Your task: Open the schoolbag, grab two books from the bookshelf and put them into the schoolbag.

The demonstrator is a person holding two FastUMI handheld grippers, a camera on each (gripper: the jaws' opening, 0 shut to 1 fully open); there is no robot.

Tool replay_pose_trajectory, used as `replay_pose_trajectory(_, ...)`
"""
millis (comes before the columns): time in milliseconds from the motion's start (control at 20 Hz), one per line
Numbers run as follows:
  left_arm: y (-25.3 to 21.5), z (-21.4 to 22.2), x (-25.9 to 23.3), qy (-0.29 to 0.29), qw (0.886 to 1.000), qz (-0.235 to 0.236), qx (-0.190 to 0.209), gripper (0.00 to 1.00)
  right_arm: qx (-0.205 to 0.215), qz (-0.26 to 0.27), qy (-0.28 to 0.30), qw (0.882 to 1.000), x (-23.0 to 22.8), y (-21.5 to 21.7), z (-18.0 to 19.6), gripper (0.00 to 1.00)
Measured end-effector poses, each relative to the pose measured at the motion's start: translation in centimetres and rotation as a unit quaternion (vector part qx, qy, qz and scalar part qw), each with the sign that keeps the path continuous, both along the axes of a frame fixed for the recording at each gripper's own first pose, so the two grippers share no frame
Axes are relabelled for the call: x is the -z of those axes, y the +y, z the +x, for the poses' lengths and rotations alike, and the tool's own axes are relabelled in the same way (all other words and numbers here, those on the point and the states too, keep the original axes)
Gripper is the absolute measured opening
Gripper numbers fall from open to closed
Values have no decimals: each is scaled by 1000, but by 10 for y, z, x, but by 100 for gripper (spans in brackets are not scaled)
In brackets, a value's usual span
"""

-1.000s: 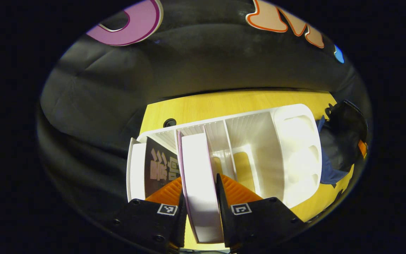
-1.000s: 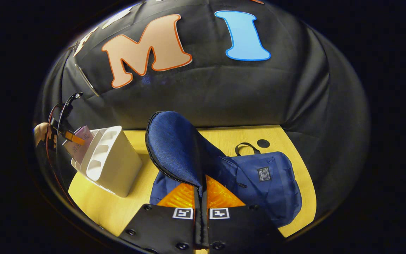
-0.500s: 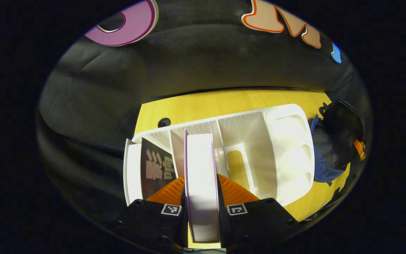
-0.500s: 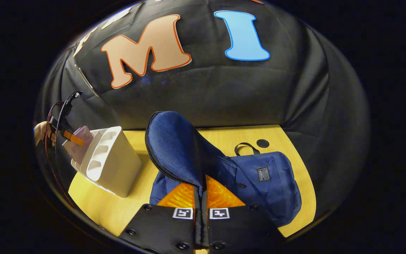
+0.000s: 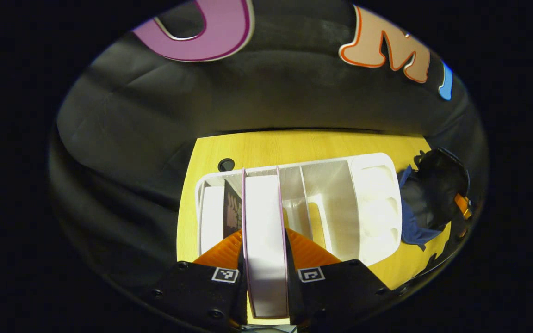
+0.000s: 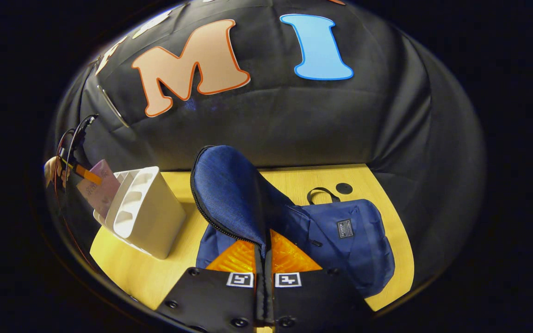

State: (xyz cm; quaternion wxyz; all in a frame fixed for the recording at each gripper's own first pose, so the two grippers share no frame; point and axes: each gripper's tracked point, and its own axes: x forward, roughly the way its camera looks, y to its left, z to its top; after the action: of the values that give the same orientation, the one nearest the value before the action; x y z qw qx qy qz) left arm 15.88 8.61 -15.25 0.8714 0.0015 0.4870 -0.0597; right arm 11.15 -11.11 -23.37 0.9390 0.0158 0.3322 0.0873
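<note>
Left claw (image 5: 264, 259) pinches a pink-edged book (image 5: 263, 231) between both fingers, upright above the white bookshelf (image 5: 340, 203); I see my hand (image 6: 52, 170) holding it high beside the shelf. Right claw (image 6: 264, 259) is clamped on the blue schoolbag's flap (image 6: 229, 194), lifted. Bag (image 6: 350, 249) and shelf sit on the yellow desk (image 6: 132, 273), black cloth behind.
</note>
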Motion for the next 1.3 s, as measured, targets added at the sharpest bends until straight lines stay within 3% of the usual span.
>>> replay_pose_trajectory(250, 12, -4, -33, -30, 999, -39, -18, 29, 2, -1, -1, 1000, -1, 0, 0, 3)
replay_pose_trajectory(600, 21, -8, -96, -65, 981, -167, -79, 32, 3, -2, -2, 1000, -2, 0, 0, 3)
replay_pose_trajectory(950, 8, -9, -138, -98, 946, -289, -105, 31, 9, 6, -4, 1000, -3, 0, -1, 3)
replay_pose_trajectory(1150, -41, -11, -137, -83, 912, -387, -110, 30, 8, 9, -5, 1000, -5, -1, -1, 3)
replay_pose_trajectory(1300, -79, -10, -131, -72, 902, -416, -89, 30, 4, 12, -4, 1000, -5, 0, -1, 3)
